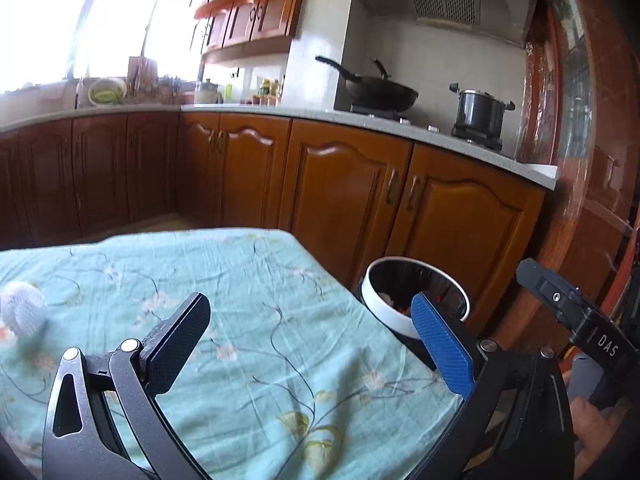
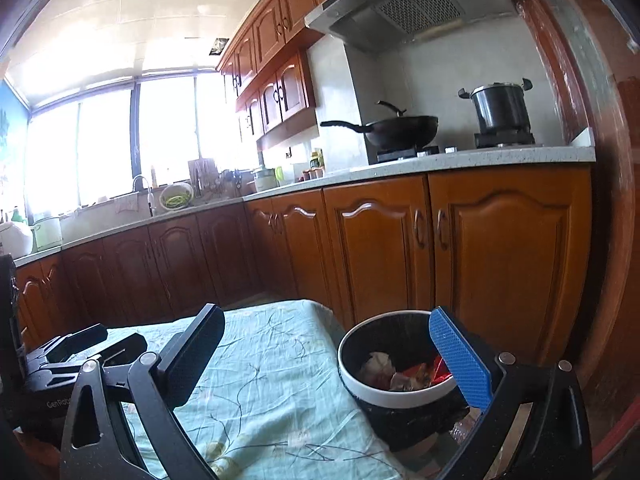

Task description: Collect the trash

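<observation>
My left gripper [image 1: 310,326] stands open above the table with the light green floral cloth [image 1: 248,292], nothing between its fingers. A white crumpled paper ball [image 1: 22,312] lies on the cloth at the far left. A black trash bin with a white rim [image 1: 384,316] stands beside the table's right edge. My right gripper [image 2: 326,344] is open and holds nothing, above the table's right side, with the trash bin [image 2: 360,384] just under its blue finger. Crumpled white paper and red wrappers [image 2: 404,372] lie inside the bin. The right gripper's body [image 1: 576,312] shows at the left wrist view's right edge.
Brown wooden base cabinets [image 1: 336,196] run behind the table under a light countertop [image 1: 360,120]. On the stove sit a black wok [image 1: 380,90] and a dark pot [image 1: 480,110]. A reddish door frame [image 1: 568,160] rises at the right. A person's hand [image 1: 596,424] shows low right.
</observation>
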The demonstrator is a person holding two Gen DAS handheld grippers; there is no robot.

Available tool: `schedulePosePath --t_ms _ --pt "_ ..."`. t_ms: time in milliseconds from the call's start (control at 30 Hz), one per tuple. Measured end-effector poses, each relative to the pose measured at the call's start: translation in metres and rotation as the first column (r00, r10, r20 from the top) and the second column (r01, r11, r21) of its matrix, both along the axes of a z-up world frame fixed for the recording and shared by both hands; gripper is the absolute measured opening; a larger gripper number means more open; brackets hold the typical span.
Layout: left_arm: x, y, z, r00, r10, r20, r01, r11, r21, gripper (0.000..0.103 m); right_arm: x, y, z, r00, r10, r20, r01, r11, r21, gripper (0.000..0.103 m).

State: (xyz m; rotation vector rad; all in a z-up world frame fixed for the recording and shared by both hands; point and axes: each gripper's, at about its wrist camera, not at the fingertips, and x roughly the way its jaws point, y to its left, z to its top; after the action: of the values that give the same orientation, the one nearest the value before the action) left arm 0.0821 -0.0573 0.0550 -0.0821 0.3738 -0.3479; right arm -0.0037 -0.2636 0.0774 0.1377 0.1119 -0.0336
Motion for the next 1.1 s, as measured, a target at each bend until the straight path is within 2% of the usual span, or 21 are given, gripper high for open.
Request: schedulePosePath --t_ms 133,200,267,500,800,1100 --pt "-0.008 0.003 -0.002 0.995 0.055 0.083 -0.059 0.997 0.044 0.103 -0.003 0.001 -0.022 1.0 -0.014 0.024 0.014 1.0 0.011 0.103" --pt "-0.008 0.008 -0.009 0.996 0.054 0.074 -0.057 0.998 0.041 0.103 -0.001 0.001 -0.037 1.0 -0.015 0.019 0.014 1.0 0.012 0.103" --pt "-0.004 0.007 -0.019 0.997 0.062 0.041 -0.065 0.995 0.07 0.103 0.0 0.002 -0.049 1.0 -0.011 0.005 0.011 1.0 0.015 0.103" --pt "-0.018 -0.008 -0.05 0.986 0.137 0.091 -0.153 0.967 0.204 0.103 0.002 0.007 -0.069 0.999 0.008 -0.033 -0.008 1.0 0.014 0.103" --pt "-0.024 -0.004 -0.058 0.979 0.187 0.085 -0.201 0.959 0.198 0.103 0.002 0.015 -0.08 0.998 0.029 -0.057 -0.029 1.0 0.004 0.103" --pt "-0.029 -0.001 -0.059 0.981 0.18 0.071 -0.191 0.964 0.185 0.103 0.001 0.015 -0.084 0.997 0.03 -0.067 -0.03 1.0 -0.003 0.103"
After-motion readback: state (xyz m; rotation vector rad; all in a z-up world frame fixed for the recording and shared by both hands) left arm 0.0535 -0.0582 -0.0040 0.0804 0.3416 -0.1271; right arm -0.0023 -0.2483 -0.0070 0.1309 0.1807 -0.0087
